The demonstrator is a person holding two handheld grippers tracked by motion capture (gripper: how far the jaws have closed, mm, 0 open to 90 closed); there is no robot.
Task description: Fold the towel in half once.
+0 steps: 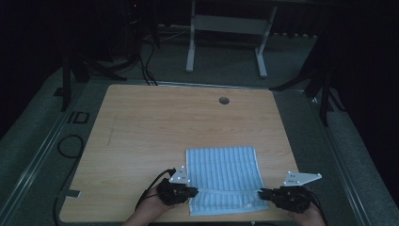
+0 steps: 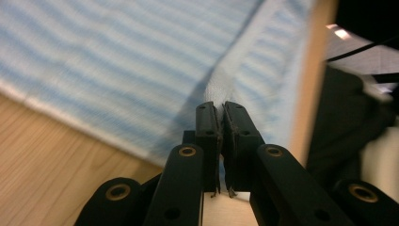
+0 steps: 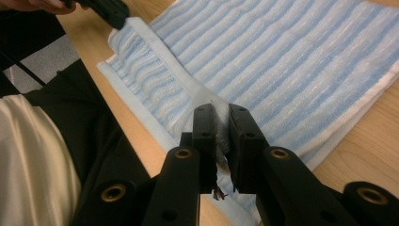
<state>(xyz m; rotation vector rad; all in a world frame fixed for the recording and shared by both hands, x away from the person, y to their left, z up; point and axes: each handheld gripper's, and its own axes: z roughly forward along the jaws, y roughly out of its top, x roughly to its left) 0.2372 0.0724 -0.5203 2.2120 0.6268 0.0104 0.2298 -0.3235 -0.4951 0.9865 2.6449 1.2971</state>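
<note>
At the near edge of a wooden table, two black two-jaw grippers are pinching opposite ends of a fold in a blue-and-white striped towel (image 1: 223, 179). The left gripper (image 2: 219, 107) is sitting closed, its flat matte jaws almost touching, with a thin white ridge of cloth rising from between the tips. The right gripper (image 3: 222, 110) is likewise clamping down, a tuft of soft white terry bunching between its jaws and a frayed thread hanging below them. In the high view, the left gripper (image 1: 193, 191) is gripping the towel's left side and the right gripper (image 1: 261, 193) its right side, each carried by a hand coming in from the bottom, each topped by a grey three-cornered plate.

The towel is looking soft and ribbed, with narrow pale blue stripes and a plain white hem. It is lying flat as a rough rectangle on the near middle of the table (image 1: 141, 122), its near strip folded along the line running between the two grippers. Its stripes are running away from the person, while the fold and the near edge are running left to right, nearly level with the table's front edge.

The table top is smooth light wood grain with rounded corners and a small round hole (image 1: 224, 100) near the far edge. Bare wood is lying open beyond the towel and to its left
</note>
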